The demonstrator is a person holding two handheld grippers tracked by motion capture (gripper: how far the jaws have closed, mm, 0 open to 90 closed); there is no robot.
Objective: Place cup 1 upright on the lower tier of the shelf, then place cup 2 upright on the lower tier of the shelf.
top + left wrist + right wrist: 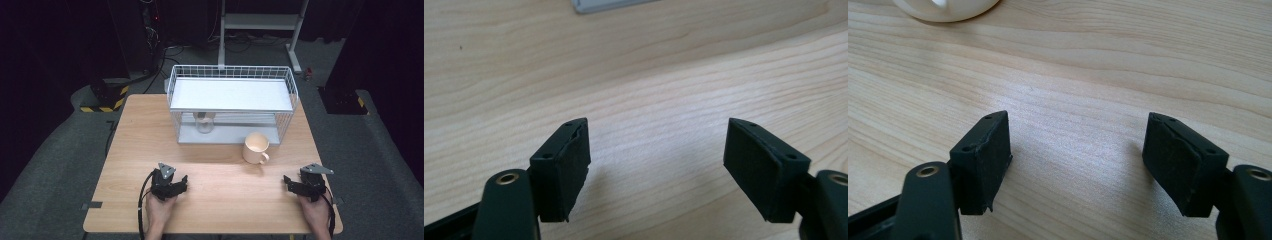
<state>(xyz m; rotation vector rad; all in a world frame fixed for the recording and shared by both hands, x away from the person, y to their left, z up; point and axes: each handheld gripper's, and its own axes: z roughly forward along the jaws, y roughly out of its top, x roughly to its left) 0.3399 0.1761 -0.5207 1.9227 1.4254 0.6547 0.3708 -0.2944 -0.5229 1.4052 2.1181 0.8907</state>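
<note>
A cream mug (256, 148) stands upright on the wooden table (140, 140), just in front of a white wire rack (231, 102); its base (945, 9) peeks in at the top of the right gripper view. A small glass cup (204, 122) sits on the rack's lower level. My left gripper (183, 184) rests near the table's front left, open, with bare wood between its jaws (656, 165). My right gripper (287, 181) rests near the front right, also open over bare wood (1075, 160), a short way in front of and right of the mug.
The rack has a flat white upper shelf (230, 94) and a grey base tray whose corner (609, 5) appears in the left gripper view. Beyond the table are a metal stand (260, 22), cables and dark floor.
</note>
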